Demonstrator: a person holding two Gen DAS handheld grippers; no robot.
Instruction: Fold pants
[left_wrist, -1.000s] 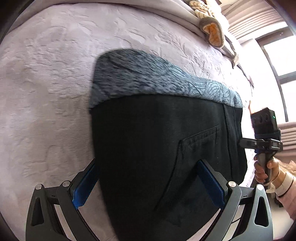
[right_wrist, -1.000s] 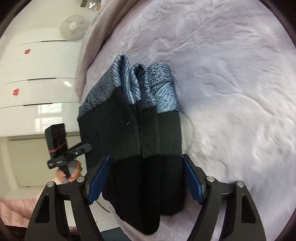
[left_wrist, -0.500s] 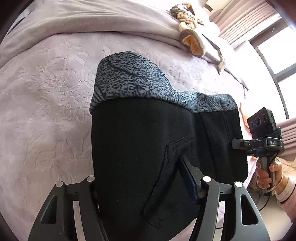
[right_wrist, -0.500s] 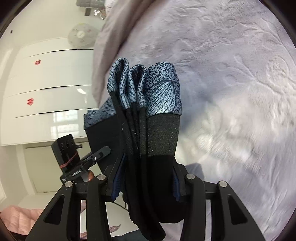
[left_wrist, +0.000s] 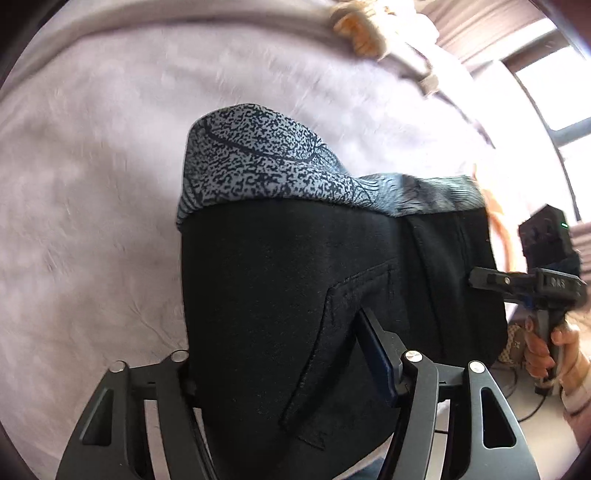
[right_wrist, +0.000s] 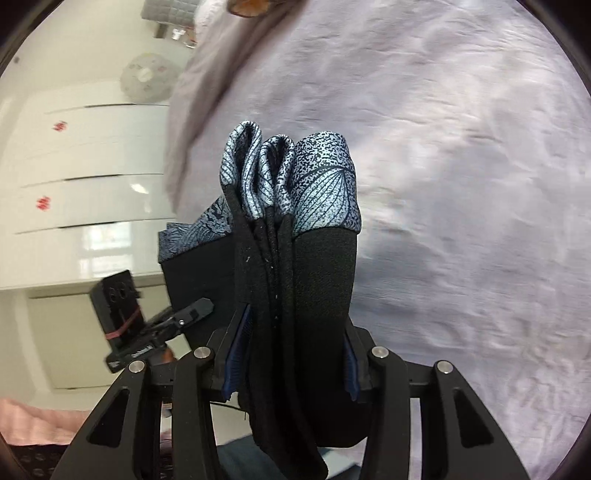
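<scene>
Right wrist view: right gripper (right_wrist: 291, 363) fingers clamp bunched pants (right_wrist: 295, 280); left gripper (left_wrist: 280, 373) fingers opening slightly, pants between, lifted off bed (left_wrist: 92, 221) for folding.

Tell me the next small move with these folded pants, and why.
Probably carry the folded pants sideways and lower them flat onto the bedspread. Both the left hand-held gripper and the right hand-held gripper clamp the bundle, whose layers look already stacked; the left jaws are opening slightly with cloth between them.

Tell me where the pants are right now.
The pants hang folded over the lilac bedspread, pinched between the right gripper and the left gripper.
</scene>
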